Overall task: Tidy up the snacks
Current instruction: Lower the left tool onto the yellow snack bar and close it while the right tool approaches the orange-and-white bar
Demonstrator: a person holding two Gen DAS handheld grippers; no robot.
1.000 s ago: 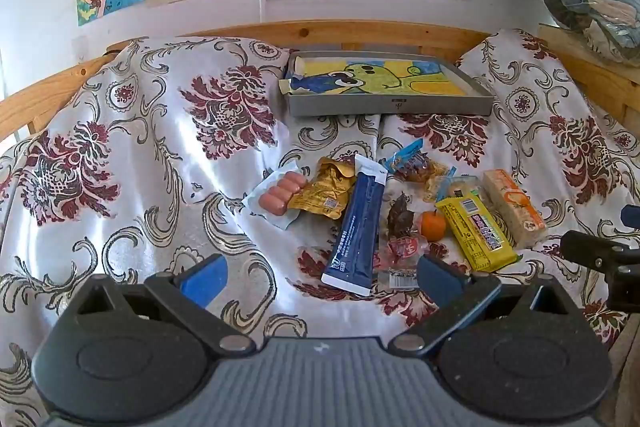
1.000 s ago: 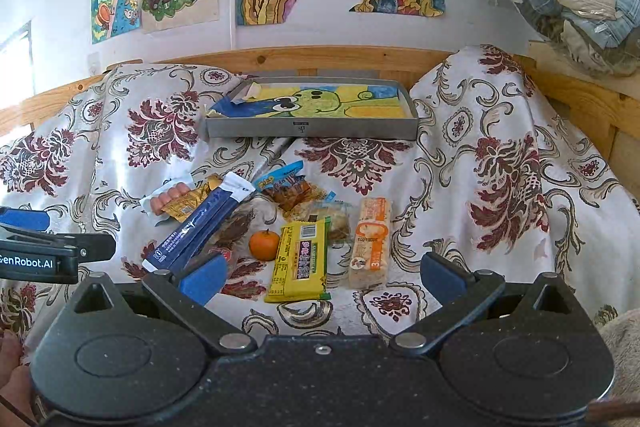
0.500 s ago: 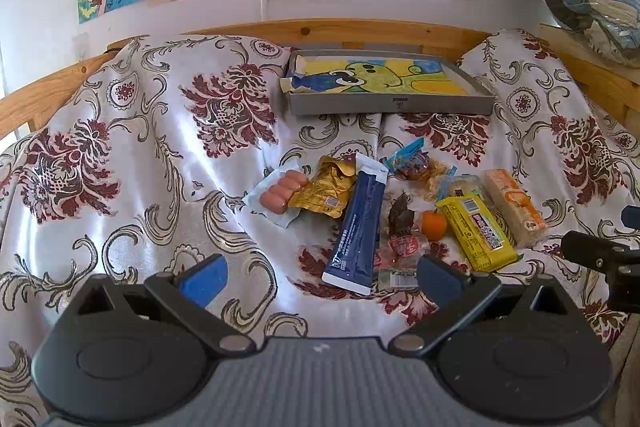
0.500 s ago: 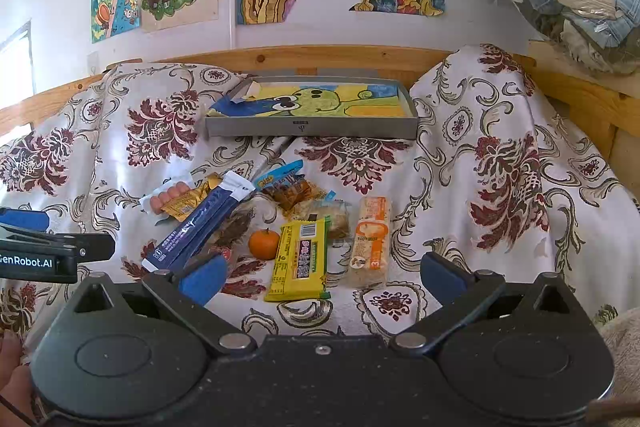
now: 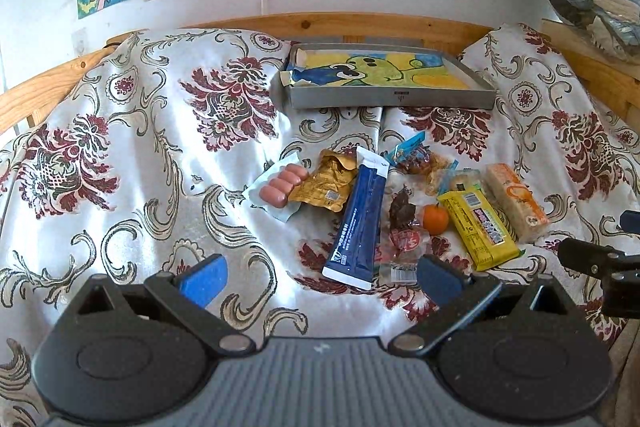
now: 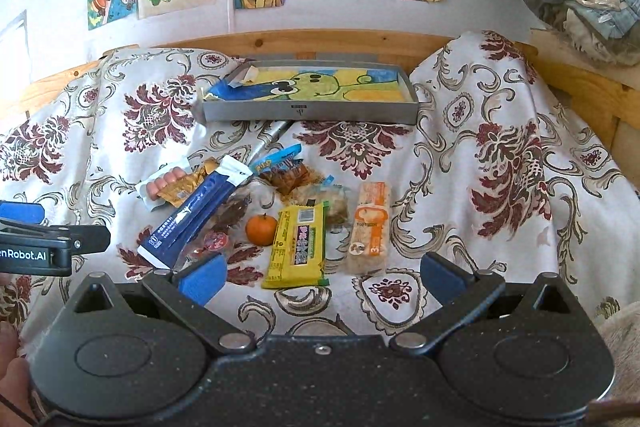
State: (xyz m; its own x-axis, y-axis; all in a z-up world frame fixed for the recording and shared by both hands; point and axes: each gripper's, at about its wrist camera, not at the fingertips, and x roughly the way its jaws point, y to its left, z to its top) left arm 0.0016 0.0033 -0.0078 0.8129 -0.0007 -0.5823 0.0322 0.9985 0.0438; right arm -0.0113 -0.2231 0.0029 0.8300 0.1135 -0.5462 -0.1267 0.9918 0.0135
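Snacks lie clustered on the floral cloth (image 6: pixel 500 155) just beyond both spread, empty grippers, left (image 5: pixel 320 277) and right (image 6: pixel 322 273): yellow bar (image 6: pixel 298 245), blue pouch (image 5: pixel 358 223), small orange (image 6: pixel 261 229); farther back sits the grey tray (image 6: pixel 308 113).

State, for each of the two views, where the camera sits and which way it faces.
Left wrist: sits on the left gripper, facing the snacks and grey tray by the wall; its open fingers show.
Right wrist: sits on the right gripper, further right, facing likewise; open fingers and the left gripper show.
Shared: tray, orange, yellow bar.
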